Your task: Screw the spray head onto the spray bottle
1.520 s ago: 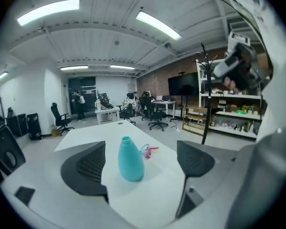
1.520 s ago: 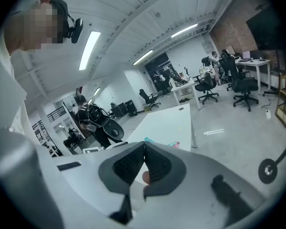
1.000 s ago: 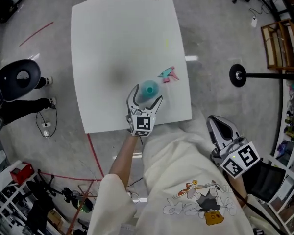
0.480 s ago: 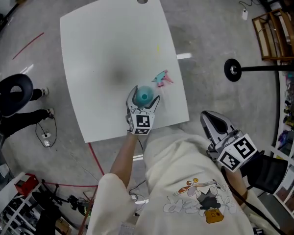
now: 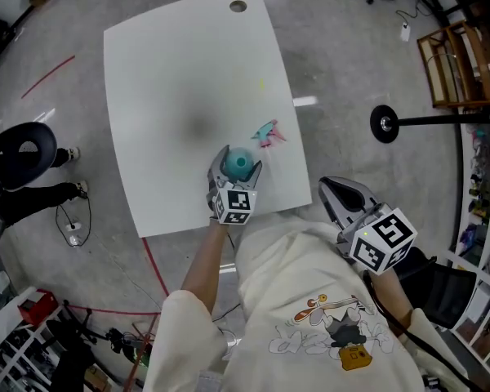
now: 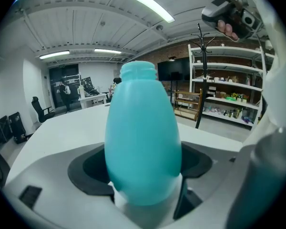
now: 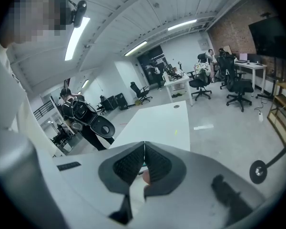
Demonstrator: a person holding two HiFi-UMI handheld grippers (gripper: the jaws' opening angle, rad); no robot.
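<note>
Left gripper [image 5: 238,162] is out ahead on a bare forearm [image 5: 202,264], tipped downward, and its jaws have just been closing with the spray bottle [image 6: 143,147] between them, pads against its sides. Right gripper [image 5: 337,189] hangs well apart from the bottle, off to its right, tipped downward too, jaws pressed flat together

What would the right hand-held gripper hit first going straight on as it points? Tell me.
Most likely the white rectangular table at its near right edge, since the shut right hand-held gripper aims down toward it. The teal-and-pink plastic spray head lies further along that line; depth is unclear.
</note>
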